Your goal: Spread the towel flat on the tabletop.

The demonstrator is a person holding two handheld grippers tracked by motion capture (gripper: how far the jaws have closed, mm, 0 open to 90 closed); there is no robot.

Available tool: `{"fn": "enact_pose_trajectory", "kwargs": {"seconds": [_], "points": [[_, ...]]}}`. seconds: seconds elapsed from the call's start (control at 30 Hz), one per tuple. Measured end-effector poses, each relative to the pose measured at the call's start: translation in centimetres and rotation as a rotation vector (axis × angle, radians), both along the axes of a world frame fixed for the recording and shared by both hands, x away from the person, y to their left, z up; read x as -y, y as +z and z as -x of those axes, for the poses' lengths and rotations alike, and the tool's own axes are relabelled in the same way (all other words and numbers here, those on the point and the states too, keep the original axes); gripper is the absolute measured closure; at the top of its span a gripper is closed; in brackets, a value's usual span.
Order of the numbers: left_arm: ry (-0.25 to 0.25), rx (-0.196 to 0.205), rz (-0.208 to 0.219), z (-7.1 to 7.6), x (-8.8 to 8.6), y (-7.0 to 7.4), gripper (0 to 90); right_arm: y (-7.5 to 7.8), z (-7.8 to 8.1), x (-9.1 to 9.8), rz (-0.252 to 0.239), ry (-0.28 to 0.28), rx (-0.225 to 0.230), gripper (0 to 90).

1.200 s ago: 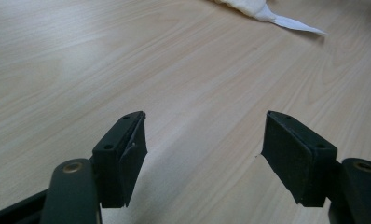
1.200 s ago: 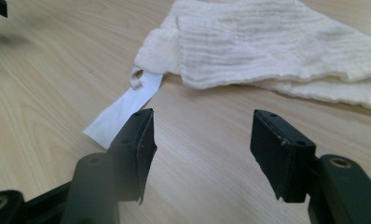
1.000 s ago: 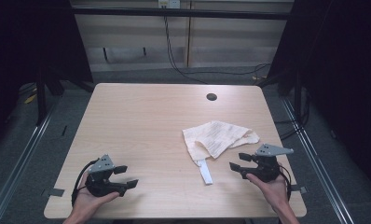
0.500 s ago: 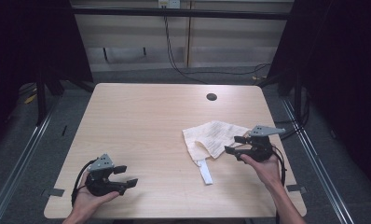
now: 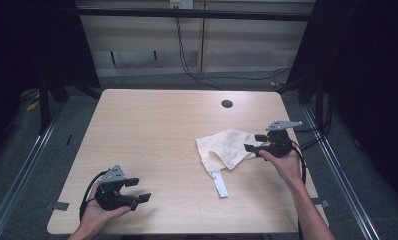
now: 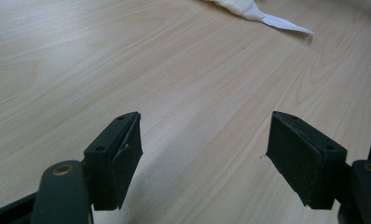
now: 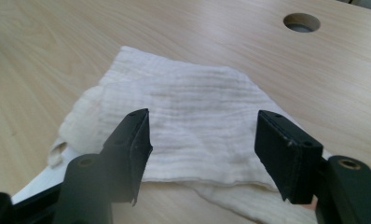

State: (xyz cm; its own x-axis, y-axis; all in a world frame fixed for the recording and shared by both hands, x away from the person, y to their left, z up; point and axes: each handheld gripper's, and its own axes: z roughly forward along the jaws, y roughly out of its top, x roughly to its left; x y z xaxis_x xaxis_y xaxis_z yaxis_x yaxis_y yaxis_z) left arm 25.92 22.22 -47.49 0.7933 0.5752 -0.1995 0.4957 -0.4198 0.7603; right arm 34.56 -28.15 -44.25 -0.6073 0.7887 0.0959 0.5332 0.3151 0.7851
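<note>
Soft cream-white cloth (image 5: 228,148), crumpled and folded over on itself, ribbed wrinkly weave, lying flat on the right side of the light wooden worktop (image 5: 157,130), small white tag (image 5: 220,183) sticking out from its near edge

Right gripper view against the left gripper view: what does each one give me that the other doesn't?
Right gripper view: the folded body of the cream cloth between the right hand-held gripper's open jaws, and the round table hole. Left gripper view: the open left hand-held gripper over bare wood, plus the cloth's white tag far off. Both share the light wooden table and that cloth.
</note>
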Motion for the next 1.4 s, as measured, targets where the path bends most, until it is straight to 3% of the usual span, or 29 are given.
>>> {"fn": "enact_pose_trajectory", "kwargs": {"seconds": [0.17,0.2,0.33,0.47,0.63,0.8,0.9,0.93,0.97,1.07,1.17,1.4], "points": [[-0.001,-0.004,0.005,0.0,0.0,0.0,25.7,-1.3,-2.0,0.0,0.07,-0.015,-0.063,35.2],[0.001,-0.004,0.009,-0.1,-0.1,0.0,25.2,-1.4,-2.2,-0.1,0.081,-0.017,-0.054,35.2],[-0.003,-0.008,0.013,0.0,-0.1,0.0,24.4,-1.6,-2.8,-0.4,0.088,-0.003,-0.063,35.9],[-0.007,-0.009,0.009,0.0,0.0,0.0,24.5,-2.9,-3.8,-0.5,0.13,0.0,-0.112,37.2],[0.019,0.003,0.016,-0.2,-0.1,0.1,24.0,-3.9,-4.3,-0.5,0.139,-0.005,-0.125,39.4],[0.004,-0.008,0.002,-0.2,0.4,-0.2,23.9,-5.4,-4.7,-1.0,0.196,0.009,-0.154,42.5],[-0.004,-0.008,-0.003,-0.1,0.5,-0.2,24.0,-5.7,-4.4,-0.9,0.177,-0.004,-0.12,48.1],[-0.004,-0.008,-0.003,-0.1,0.5,-0.2,24.0,-5.7,-4.4,-0.9,0.175,-0.002,-0.12,53.5],[-0.001,-0.005,-0.002,-0.1,0.5,-0.2,24.1,-5.6,-4.2,-0.9,0.17,-0.005,-0.127,65.0],[-0.003,-0.005,0.002,-0.1,0.4,-0.1,24.1,-5.5,-4.1,-1.0,0.173,0.004,-0.132,70.4],[-0.003,-0.004,0.0,-0.1,0.4,-0.2,24.5,-5.5,-4.0,-1.1,0.141,0.01,-0.151,80.9],[-0.001,0.002,0.0,-0.1,0.4,-0.1,25.1,-5.5,-3.8,-1.1,0.113,0.014,-0.174,83.6]]}}
